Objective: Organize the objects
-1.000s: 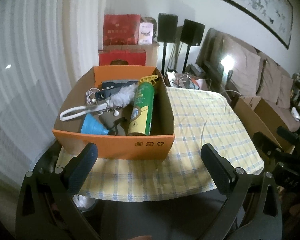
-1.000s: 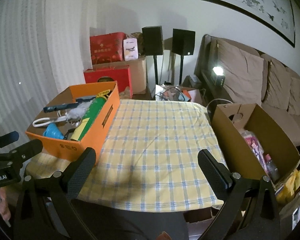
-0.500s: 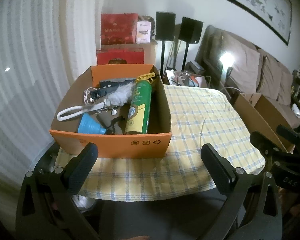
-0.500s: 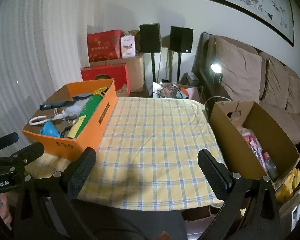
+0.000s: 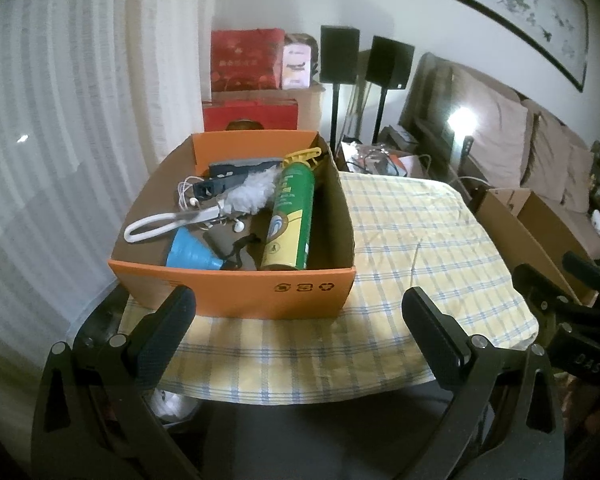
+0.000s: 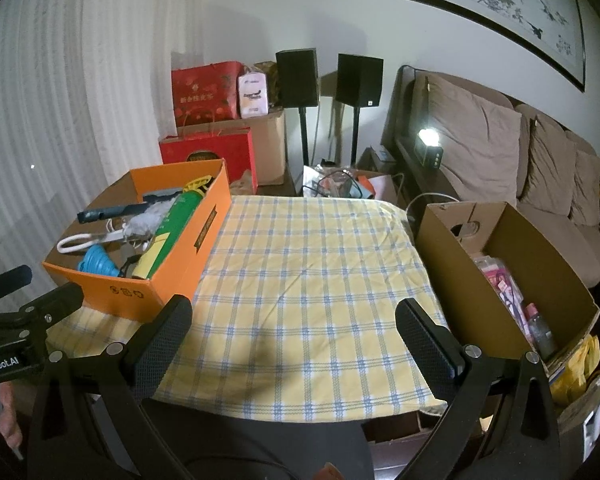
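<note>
**Both grippers wait at the table edge, the objects lie in the orange box**

The left gripper (image 5: pixel 298 316) stands with its two fingers spread wide and it holds nothing. The right gripper (image 6: pixel 294 326) is spread the same way, also with nothing between the fingers. Both are at the near edge of the table, above the checked tablecloth (image 6: pixel 312 264).

The objects are all inside the orange box (image 5: pixel 236 294), which sits on the left part of the table. On the cloth itself I see no loose thing. This can fit two stages: the things are already collected in the box, or they wait there to be taken out and sorted. From this one moment I cannot decide which.

The box is corrugated cardboard, open on top, with straight thin walls. In it lies a green spray can (image 5: pixel 290 218), a smooth metal-looking cylinder on its side. Next to it is a blue cone-shaped piece (image 5: pixel 192 252), a fluffy white duster (image 5: pixel 248 198) with a white loop handle, thin white earphone wires (image 5: pixel 188 196) and a dark flat item at the back. A brown cardboard box (image 6: pixel 540 272) stands beside the table on the right, with some packages inside.
</note>
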`<state>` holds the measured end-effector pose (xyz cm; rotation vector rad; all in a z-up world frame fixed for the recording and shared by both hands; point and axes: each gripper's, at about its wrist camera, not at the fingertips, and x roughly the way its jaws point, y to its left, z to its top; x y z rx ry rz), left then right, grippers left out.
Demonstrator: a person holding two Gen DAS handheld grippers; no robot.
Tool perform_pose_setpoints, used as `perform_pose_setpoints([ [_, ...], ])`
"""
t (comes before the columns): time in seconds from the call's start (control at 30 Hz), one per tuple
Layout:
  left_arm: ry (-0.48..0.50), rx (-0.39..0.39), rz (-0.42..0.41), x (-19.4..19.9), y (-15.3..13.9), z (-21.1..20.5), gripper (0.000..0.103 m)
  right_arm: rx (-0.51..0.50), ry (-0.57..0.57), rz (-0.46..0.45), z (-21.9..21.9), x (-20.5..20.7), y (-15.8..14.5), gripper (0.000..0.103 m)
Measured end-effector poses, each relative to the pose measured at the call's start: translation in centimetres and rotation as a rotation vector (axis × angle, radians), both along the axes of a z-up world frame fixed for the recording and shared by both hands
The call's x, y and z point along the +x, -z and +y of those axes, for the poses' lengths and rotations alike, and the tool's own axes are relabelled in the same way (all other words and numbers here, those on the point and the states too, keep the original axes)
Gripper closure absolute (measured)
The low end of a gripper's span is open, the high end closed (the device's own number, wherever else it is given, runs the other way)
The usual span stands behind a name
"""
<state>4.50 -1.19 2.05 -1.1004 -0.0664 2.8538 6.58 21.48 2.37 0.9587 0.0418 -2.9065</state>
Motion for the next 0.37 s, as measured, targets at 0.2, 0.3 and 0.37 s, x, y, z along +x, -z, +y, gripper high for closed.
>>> perform_pose_setpoints([
  [0.2,-0.011,-0.014,0.009,0.12,0.15,-0.05,0.0,-0.002,-0.002,-0.003,-0.02,-0.06,-0.01,0.0],
  [0.3,-0.017,-0.021,0.01,0.15,0.17,-0.03,0.0,-0.001,-0.001,-0.004,0.03,-0.04,0.05,0.0],
  [0.37,-0.018,-0.024,0.006,0.09,0.17,-0.02,0.0,-0.003,-0.001,-0.006,0.08,-0.06,0.09,0.0],
])
